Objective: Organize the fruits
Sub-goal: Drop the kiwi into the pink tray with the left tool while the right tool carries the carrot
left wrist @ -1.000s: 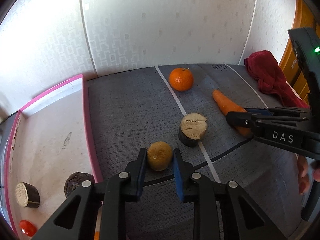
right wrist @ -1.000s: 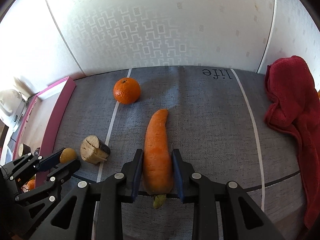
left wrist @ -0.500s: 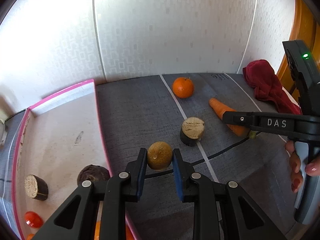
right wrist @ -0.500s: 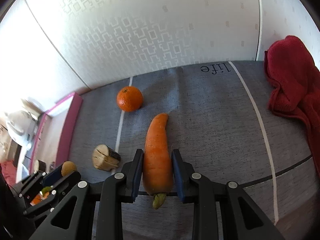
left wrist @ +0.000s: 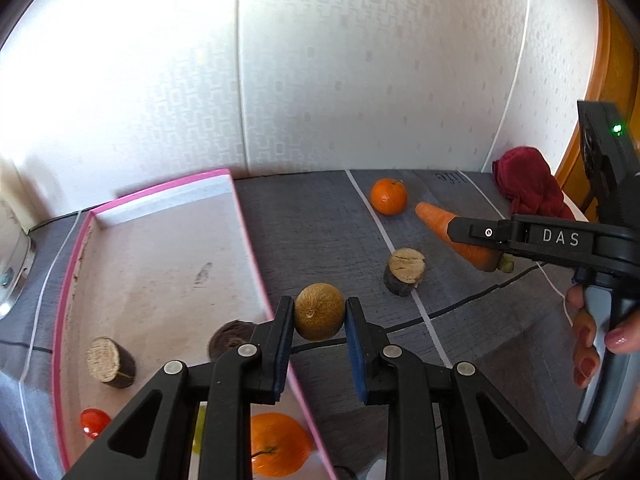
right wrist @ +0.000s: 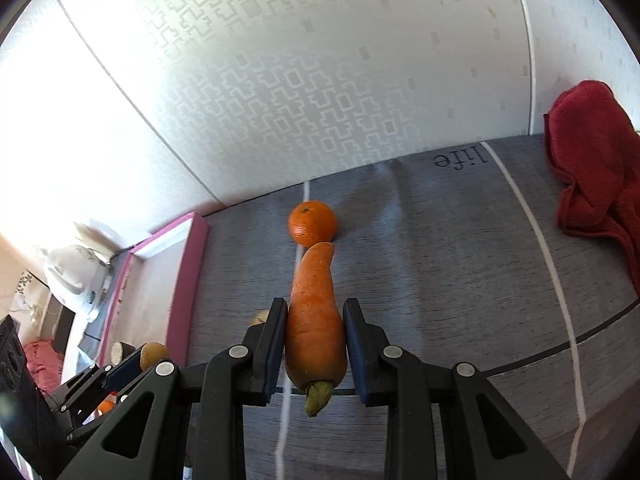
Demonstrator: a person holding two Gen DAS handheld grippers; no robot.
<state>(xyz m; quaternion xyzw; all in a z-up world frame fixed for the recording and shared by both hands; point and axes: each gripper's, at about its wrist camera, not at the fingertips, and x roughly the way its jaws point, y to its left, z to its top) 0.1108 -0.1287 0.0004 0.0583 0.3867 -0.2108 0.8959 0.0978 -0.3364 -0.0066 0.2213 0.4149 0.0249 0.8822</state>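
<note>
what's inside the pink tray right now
In the tray: two cut brown stumps, a tomato and an orange. The left gripper covers part of the floor, hiding anything beneath.

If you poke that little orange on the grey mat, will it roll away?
Probably. The orange looks round and sits free on the flat grey mat, with nothing touching it. It would likely roll a bit, though the mat's woven texture may slow it. It looks firm, so it probably won't squash.

Beside the two grippers lie two oranges (left wrist: 388, 196) (left wrist: 280, 444), two cut brown stumps (left wrist: 405, 271) (left wrist: 110, 362), one kiwi (left wrist: 319, 311), one carrot (right wrist: 316, 320), one tomato (left wrist: 93, 422), one dark round piece (left wrist: 230, 338), one red cloth (right wrist: 592, 184) and one pink-rimmed tray (left wrist: 160, 190).
</note>
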